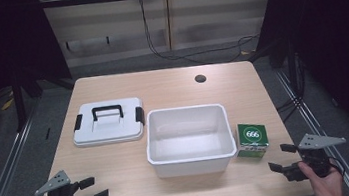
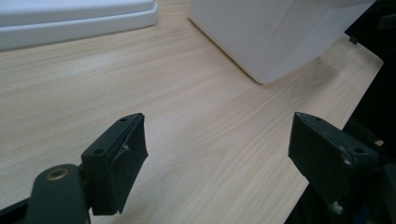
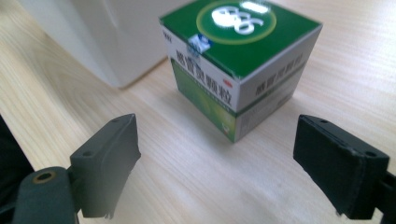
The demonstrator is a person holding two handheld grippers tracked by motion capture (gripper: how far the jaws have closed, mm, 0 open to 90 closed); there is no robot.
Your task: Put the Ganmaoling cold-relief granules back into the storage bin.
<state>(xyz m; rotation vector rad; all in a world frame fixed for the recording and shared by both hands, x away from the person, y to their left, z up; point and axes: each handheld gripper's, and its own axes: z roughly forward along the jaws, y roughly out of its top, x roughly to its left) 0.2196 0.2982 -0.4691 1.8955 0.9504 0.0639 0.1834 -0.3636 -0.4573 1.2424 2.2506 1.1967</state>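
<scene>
- At the middle of the wooden surface (image 1: 171, 86) sits a white open tub (image 1: 189, 139), nothing inside it.
- Left of the tub, close by, lies its white lid (image 1: 108, 121), black handle up.
- Just right of the tub stands a green medicine box (image 1: 252, 140), near the right claw (image 1: 285, 159), whose jaws are spread and point at it.
- Near the front left edge, the left claw (image 1: 92, 188) is spread, holding nothing.

A: How's the table (image 1: 111, 88) laid out?
B: The tub (image 1: 189, 139) is set mid-table, the lid (image 1: 108, 121) placed just left of it, slightly behind. The box (image 1: 253, 140) is parked just beside its right wall.
</scene>
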